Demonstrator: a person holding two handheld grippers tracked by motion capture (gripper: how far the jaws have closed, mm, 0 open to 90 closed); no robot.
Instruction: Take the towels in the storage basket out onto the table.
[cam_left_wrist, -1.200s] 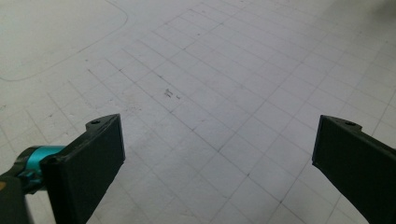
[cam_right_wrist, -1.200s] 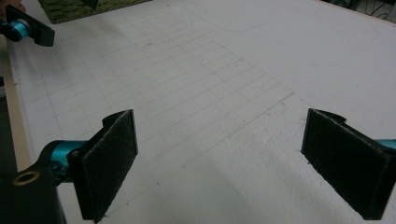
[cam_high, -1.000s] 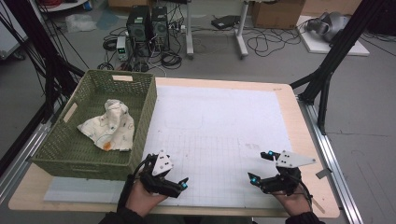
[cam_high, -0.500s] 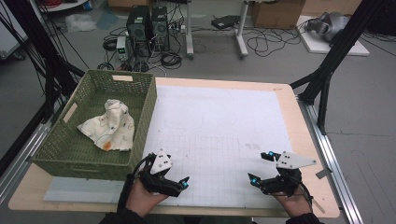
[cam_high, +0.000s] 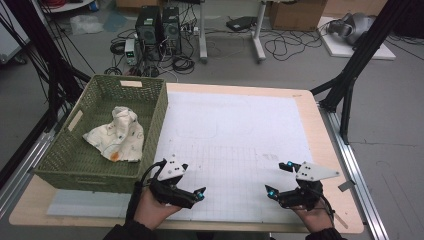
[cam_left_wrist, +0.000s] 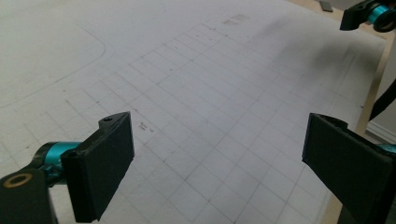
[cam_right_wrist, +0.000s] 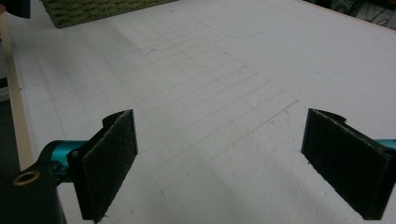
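My left gripper (cam_high: 194, 181) rests low over the front left of the white gridded mat (cam_high: 235, 130), held in a hand, jaws wide apart and empty. In the left gripper view, the left gripper (cam_left_wrist: 219, 158) has only bare mat between its black pads. My right gripper (cam_high: 277, 178) sits at the front right of the mat, also open and empty. The right gripper (cam_right_wrist: 219, 158) likewise frames bare mat in its own view. A crumpled white cloth (cam_high: 117, 137) with small prints lies in the green woven basket (cam_high: 159, 117) at the table's left.
The basket stands just left of the left gripper, its near wall close to the hand. A wooden table edge (cam_high: 325, 135) borders the mat at right. Black frame legs (cam_high: 350, 75), computers and cables stand on the floor beyond the table.
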